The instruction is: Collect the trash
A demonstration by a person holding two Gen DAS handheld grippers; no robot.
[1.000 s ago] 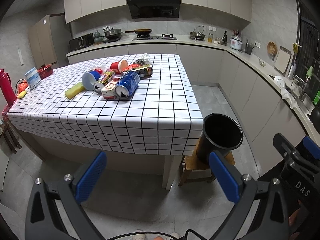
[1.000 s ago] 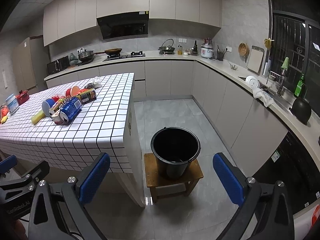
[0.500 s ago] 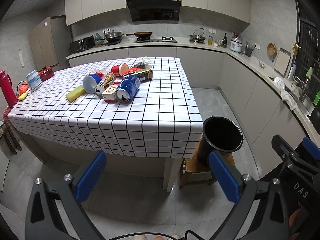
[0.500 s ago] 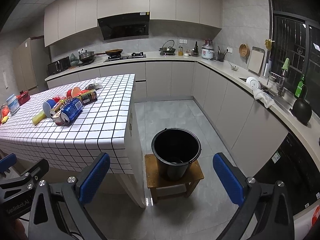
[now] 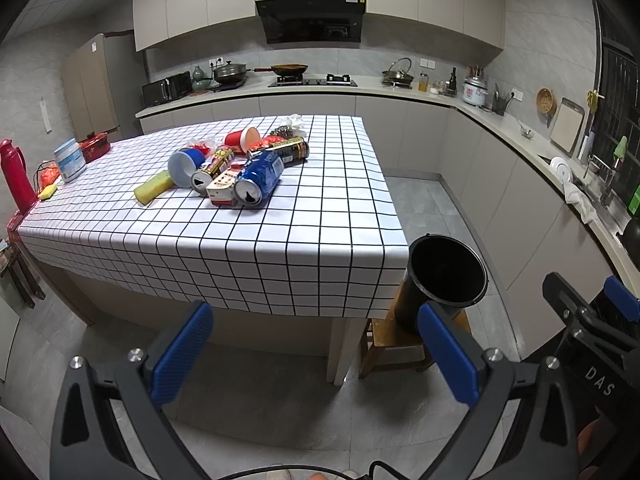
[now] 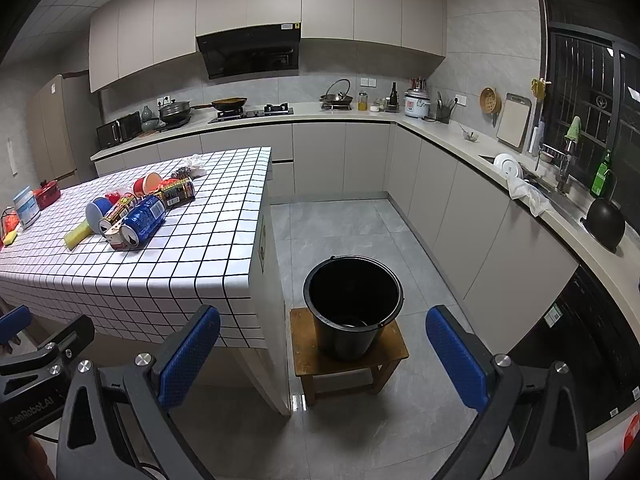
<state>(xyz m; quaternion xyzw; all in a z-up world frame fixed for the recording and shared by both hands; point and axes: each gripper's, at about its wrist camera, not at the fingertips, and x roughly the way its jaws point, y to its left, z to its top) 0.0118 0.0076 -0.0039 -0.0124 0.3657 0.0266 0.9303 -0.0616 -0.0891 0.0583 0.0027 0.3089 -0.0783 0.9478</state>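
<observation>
A heap of trash lies on the checked table (image 5: 304, 232): a blue can (image 5: 258, 178), a dark can (image 5: 294, 150), a patterned can (image 5: 212, 166), a red cup (image 5: 242, 140), a blue cup (image 5: 186, 166), a small carton (image 5: 222, 192) and a yellow piece (image 5: 152, 188). The blue can also shows in the right wrist view (image 6: 143, 220). A black bucket (image 6: 352, 306) stands empty on a wooden stool (image 6: 348, 364) right of the table. My left gripper (image 5: 314, 354) is open and empty, short of the table's near edge. My right gripper (image 6: 322, 360) is open and empty, above the floor before the bucket.
A red thermos (image 5: 16, 178), a white tub (image 5: 70, 160) and a red pot (image 5: 96, 146) stand at the table's left end. Kitchen counters (image 6: 532, 208) run along the back and right walls. Grey floor lies between table and counters.
Both grippers have risen slightly and moved a little towards the table; the table and bucket sit somewhat lower in view. Both jaws stay open.
</observation>
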